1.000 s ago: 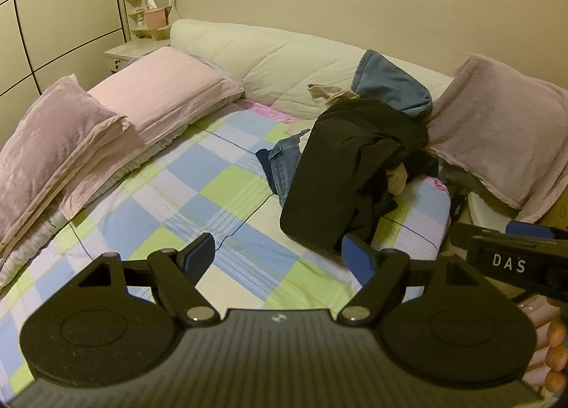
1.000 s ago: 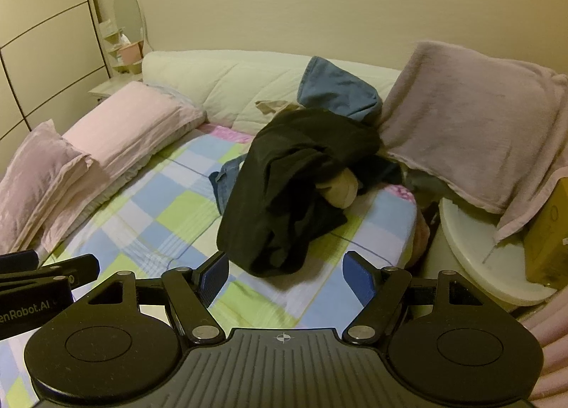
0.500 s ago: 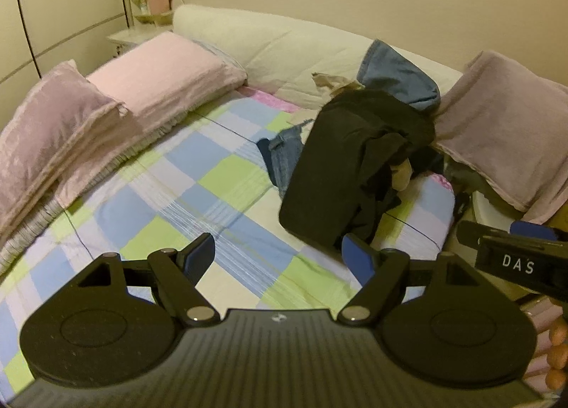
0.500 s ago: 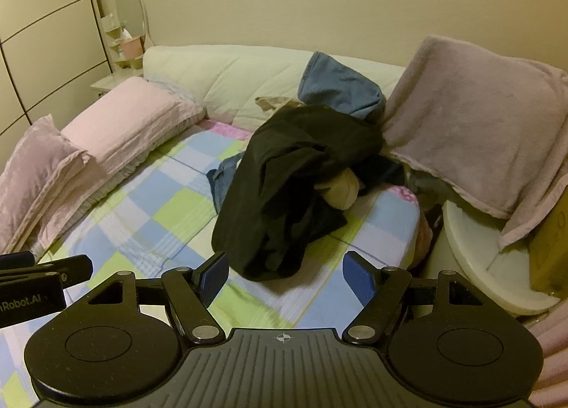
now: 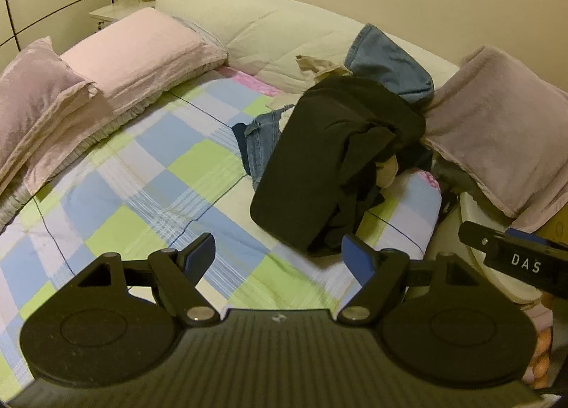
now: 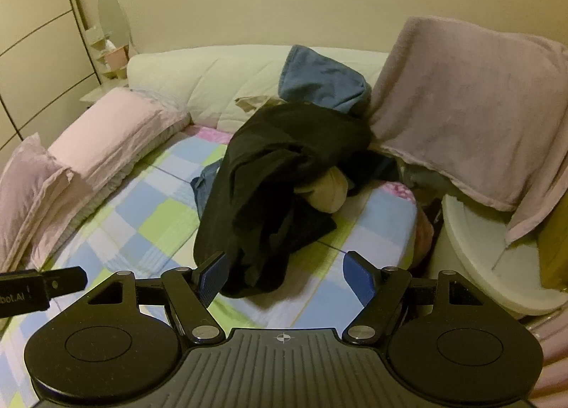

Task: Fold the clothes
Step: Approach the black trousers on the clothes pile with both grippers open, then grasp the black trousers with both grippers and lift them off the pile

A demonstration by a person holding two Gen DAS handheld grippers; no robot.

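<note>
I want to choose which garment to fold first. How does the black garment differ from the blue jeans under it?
The black garment lies on top of the pile, almost fully visible; the blue jeans are mostly covered, and only one end shows at the pile's left side. The black garment is plain and dark; the jeans are faded denim with visible seams. Both lie crumpled and unfolded on the checked bedsheet, and neither gripper touches them.

Clothes sat in an unfolded heap on the checked bedsheet [image 5: 149,174] near the headboard. Black garment [image 5: 319,159] lay crumpled on top, draped toward the bed's near edge. Blue jeans [image 5: 261,145] poked out beneath its left side. Another blue denim piece [image 6: 319,81] leaned behind. Beige item [image 6: 325,191] was tucked in the black folds.
</note>
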